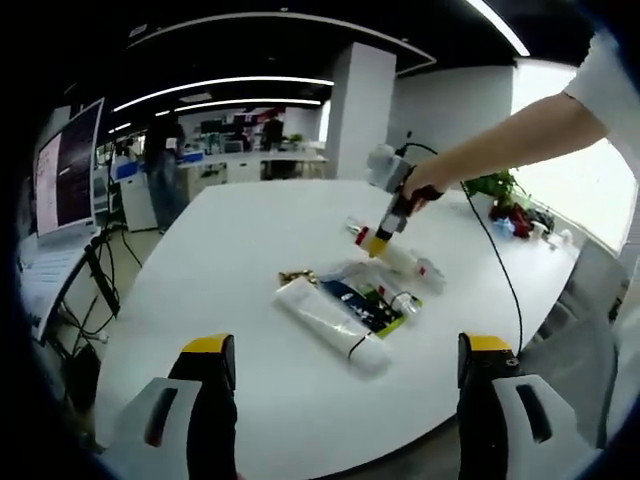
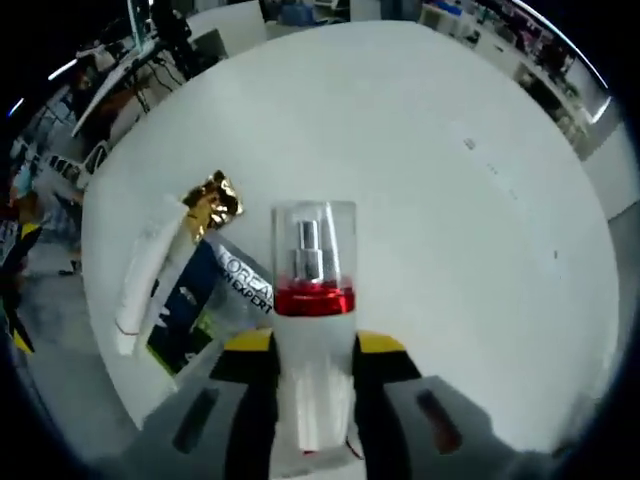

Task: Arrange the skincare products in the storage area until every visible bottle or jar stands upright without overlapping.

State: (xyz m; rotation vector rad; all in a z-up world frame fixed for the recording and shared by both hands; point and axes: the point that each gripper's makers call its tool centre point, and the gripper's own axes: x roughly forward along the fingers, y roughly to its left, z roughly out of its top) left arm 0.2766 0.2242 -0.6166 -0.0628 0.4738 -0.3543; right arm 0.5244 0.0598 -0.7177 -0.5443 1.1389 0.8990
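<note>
On the white table, seen in your left gripper view, the products lie in a heap: a white squeeze tube, a dark box with green trim and pale bottles beyond. Nothing here stands upright, so most of the work remains. Your left gripper hovers wide open, holding nothing. Your right gripper reaches into the pile.

In your right gripper view, you see what the left cannot resolve: the right gripper has its jaws closed around a frosted pump bottle with a red collar and clear cap. A crumpled gold wrapper lies beside the tube.
</note>
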